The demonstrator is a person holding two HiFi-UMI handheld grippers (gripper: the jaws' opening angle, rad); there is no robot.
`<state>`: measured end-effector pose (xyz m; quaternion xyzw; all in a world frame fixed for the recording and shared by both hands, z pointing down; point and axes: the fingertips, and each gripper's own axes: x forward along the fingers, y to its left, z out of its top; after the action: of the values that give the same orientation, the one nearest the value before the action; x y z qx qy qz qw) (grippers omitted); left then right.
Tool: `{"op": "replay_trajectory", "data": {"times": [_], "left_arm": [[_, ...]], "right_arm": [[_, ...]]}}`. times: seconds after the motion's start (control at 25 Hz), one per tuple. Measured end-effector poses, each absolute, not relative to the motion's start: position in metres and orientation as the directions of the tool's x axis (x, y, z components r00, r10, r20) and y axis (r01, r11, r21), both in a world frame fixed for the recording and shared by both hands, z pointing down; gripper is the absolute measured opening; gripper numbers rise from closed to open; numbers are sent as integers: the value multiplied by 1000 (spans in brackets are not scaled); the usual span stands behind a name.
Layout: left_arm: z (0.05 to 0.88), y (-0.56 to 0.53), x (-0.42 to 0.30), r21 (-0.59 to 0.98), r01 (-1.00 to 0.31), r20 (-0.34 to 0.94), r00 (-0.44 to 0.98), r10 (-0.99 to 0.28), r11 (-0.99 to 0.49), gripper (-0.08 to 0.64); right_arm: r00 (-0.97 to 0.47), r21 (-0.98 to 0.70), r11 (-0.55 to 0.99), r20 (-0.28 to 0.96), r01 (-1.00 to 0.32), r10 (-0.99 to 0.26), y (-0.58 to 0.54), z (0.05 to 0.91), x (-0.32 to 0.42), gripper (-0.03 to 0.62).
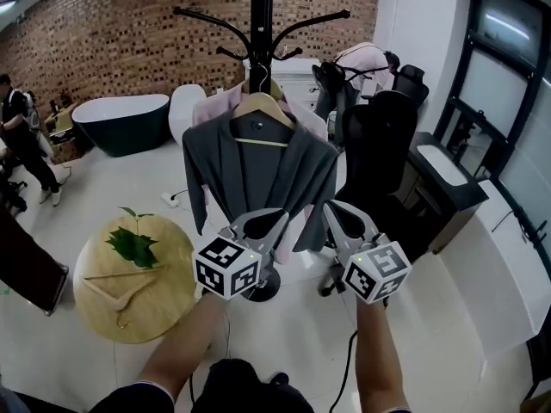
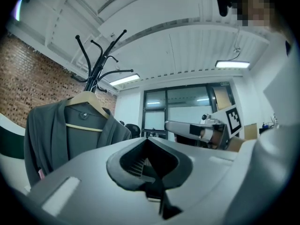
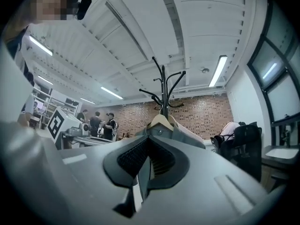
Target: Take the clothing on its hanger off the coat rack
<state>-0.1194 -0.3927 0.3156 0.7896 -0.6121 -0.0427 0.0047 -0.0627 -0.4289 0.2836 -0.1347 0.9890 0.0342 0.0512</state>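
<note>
A grey cardigan point(image 1: 258, 175) hangs on a wooden hanger point(image 1: 263, 106) hooked on the black coat rack point(image 1: 261, 7), with a pink garment point(image 1: 211, 106) behind it. My left gripper point(image 1: 269, 219) and right gripper point(image 1: 336, 213) are side by side just below the cardigan's hem, both shut and empty, neither touching it. In the left gripper view the cardigan point(image 2: 65, 135) and hanger point(image 2: 86, 100) are up to the left of my shut left gripper point(image 2: 148, 139). In the right gripper view the hanger point(image 3: 161, 122) and rack point(image 3: 164, 86) show just over my shut right gripper point(image 3: 150, 140).
A round wooden table point(image 1: 103, 312) at lower left holds a leafy sprig point(image 1: 133, 243) and a spare wooden hanger point(image 1: 120, 286). A black office chair point(image 1: 379, 157) stands right of the rack, with a desk point(image 1: 443, 175) beyond. A dark bathtub point(image 1: 120, 123) and a person point(image 1: 21, 140) are at far left.
</note>
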Motion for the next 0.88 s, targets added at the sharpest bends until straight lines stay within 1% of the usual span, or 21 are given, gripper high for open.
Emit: {"op": "replay_trajectory", "data": {"times": [0.24, 0.36, 0.4, 0.6, 0.72, 0.88], "left_arm": [[306, -426, -129, 42, -976, -66, 210, -975, -213, 12], [306, -445, -142, 34, -979, -66, 198, -978, -201, 12], [308, -451, -148, 35, -979, -61, 196, -979, -199, 12], [317, -477, -174, 56, -977, -53, 203, -978, -206, 12], [312, -490, -194, 45, -977, -63, 205, -977, -208, 12], [325, -501, -214, 65, -977, -43, 201, -979, -203, 12]], "right_arm": [[-973, 130, 966, -86, -225, -215, -467, 270, -87, 2], [-974, 155, 963, -79, -222, -211, -490, 265, -107, 3], [-974, 162, 961, -73, -224, -214, -497, 265, -115, 13], [-968, 214, 945, -15, -247, -250, -538, 265, -153, 93], [-962, 279, 925, 11, -259, -273, -567, 256, -180, 186], [-948, 390, 888, 98, -242, -301, -595, 266, -210, 251]]}}
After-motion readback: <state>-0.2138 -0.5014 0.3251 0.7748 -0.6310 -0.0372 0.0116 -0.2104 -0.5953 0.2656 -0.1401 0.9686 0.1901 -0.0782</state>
